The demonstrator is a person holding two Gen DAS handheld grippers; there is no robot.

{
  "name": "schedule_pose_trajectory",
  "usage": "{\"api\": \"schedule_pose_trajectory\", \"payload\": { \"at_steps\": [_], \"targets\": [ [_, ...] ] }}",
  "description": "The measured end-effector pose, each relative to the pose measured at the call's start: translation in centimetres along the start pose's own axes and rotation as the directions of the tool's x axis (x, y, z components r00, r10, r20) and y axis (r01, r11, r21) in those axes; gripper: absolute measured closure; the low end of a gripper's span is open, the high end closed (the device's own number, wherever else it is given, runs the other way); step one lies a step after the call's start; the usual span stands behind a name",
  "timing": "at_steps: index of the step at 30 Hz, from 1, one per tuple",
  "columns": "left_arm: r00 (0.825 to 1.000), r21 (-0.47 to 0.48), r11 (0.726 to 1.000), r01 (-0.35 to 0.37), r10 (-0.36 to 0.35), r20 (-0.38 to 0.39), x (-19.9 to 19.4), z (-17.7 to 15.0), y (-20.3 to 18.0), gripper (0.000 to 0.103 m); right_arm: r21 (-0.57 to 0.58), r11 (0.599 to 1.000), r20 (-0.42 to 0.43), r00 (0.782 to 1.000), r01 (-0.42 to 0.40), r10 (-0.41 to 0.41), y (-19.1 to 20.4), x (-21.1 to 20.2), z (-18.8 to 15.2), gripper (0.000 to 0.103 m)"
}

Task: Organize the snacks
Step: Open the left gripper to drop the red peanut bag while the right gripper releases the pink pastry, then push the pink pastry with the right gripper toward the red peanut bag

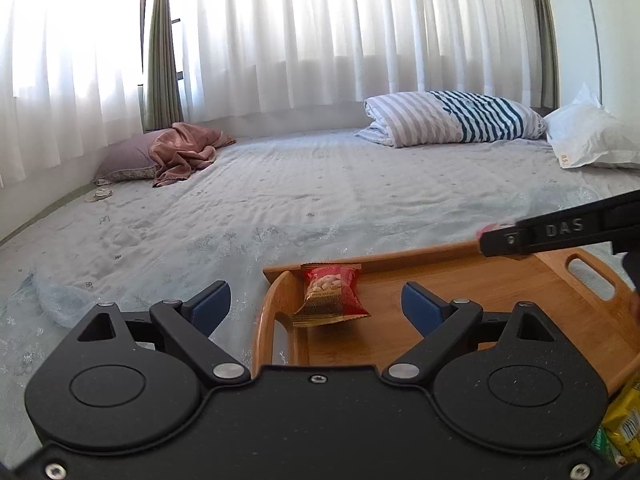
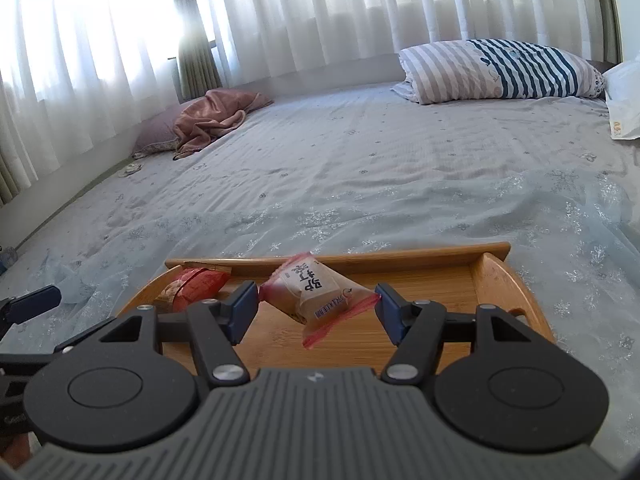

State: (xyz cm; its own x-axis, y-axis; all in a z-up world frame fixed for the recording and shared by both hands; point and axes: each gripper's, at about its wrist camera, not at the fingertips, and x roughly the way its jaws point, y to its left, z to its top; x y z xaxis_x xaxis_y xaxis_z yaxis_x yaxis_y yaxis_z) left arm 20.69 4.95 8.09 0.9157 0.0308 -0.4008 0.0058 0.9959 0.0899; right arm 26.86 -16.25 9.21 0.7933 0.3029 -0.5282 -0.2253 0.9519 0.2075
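A wooden tray with handle slots lies on the bed. At its left end rests a red snack packet, flat on the wood. My left gripper stands open wide just in front of that packet, and its blue pads do not touch it. In the right wrist view, my right gripper is shut on a clear packet with pink ends, held by its two ends above the tray. The red packet shows to its left. One finger of the left gripper pokes in at the far left.
The tray sits on a pale blue bedspread. Yellow and green packets lie off its near right corner. A striped folded duvet, a white bag and a pink cloth on a pillow lie far back by the curtains.
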Motion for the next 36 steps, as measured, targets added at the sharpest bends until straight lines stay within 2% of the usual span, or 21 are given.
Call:
{"api": "schedule_pose_trajectory", "payload": {
  "at_steps": [2,3,4,8,10,12,15,18,20,22,25,32,36],
  "targets": [
    [1.000,-0.028,0.999,0.022,-0.022,0.004,-1.3,-0.7,0.7,0.011,-0.005,1.000,-0.009,1.000,-0.010,0.010,0.4,0.4,-0.1,0.036],
    [1.000,-0.046,0.998,0.031,-0.031,-0.001,-1.9,-1.0,1.2,0.011,-0.005,1.000,-0.009,1.000,-0.014,0.014,0.6,0.6,-0.2,0.042],
    [0.999,-0.061,0.998,0.034,-0.035,-0.008,-2.3,-1.3,1.5,0.011,-0.003,1.000,-0.012,1.000,-0.020,0.020,0.6,0.7,-0.2,0.043],
    [0.999,-0.084,0.996,0.031,-0.032,-0.005,-3.8,-1.7,2.8,0.011,0.001,1.000,-0.038,0.999,-0.024,0.024,1.0,1.5,-0.5,0.046],
    [0.999,-0.075,0.997,0.031,-0.031,0.008,-4.6,-1.9,3.0,0.011,-0.017,1.000,-0.048,0.999,-0.008,0.007,1.2,1.9,-0.8,0.043],
    [0.999,-0.061,0.998,0.031,-0.030,0.014,-5.2,-2.1,2.9,0.011,-0.009,1.000,-0.053,0.999,0.008,-0.008,1.0,1.8,-1.3,0.025],
    [0.999,-0.042,0.998,0.048,-0.048,0.008,-6.0,-2.4,2.3,0.011,-0.005,1.000,-0.052,0.998,-0.023,0.023,0.7,1.0,-1.8,0.021],
    [0.997,-0.031,0.997,0.075,-0.076,-0.003,-6.3,-2.8,1.5,0.011,-0.108,0.993,-0.094,0.994,-0.057,0.047,1.3,0.2,-2.7,0.014],
    [0.996,-0.024,0.996,0.084,-0.084,-0.008,-6.4,-3.2,1.0,0.011,-0.219,0.976,-0.125,0.992,-0.023,-0.004,2.2,-0.1,-3.7,0.014],
    [0.996,-0.017,0.996,0.090,-0.090,-0.017,-6.3,-3.6,0.4,0.011,-0.310,0.951,-0.133,0.990,0.007,-0.051,3.0,-0.1,-4.6,0.016],
    [0.994,-0.021,0.995,0.101,-0.102,-0.036,-6.0,-4.0,-0.2,0.011,-0.375,0.927,-0.150,0.986,0.010,-0.072,3.6,0.2,-5.5,0.027],
    [0.990,-0.009,0.992,0.128,-0.129,-0.052,-6.3,-4.6,-0.9,0.011,-0.331,0.944,-0.159,0.986,0.003,-0.059,2.9,0.6,-5.6,0.050],
    [0.989,-0.021,0.990,0.137,-0.138,-0.052,-6.6,-4.5,-1.0,0.011,-0.329,0.944,-0.159,0.986,-0.012,-0.043,2.6,0.7,-5.7,0.059]
  ]
}}
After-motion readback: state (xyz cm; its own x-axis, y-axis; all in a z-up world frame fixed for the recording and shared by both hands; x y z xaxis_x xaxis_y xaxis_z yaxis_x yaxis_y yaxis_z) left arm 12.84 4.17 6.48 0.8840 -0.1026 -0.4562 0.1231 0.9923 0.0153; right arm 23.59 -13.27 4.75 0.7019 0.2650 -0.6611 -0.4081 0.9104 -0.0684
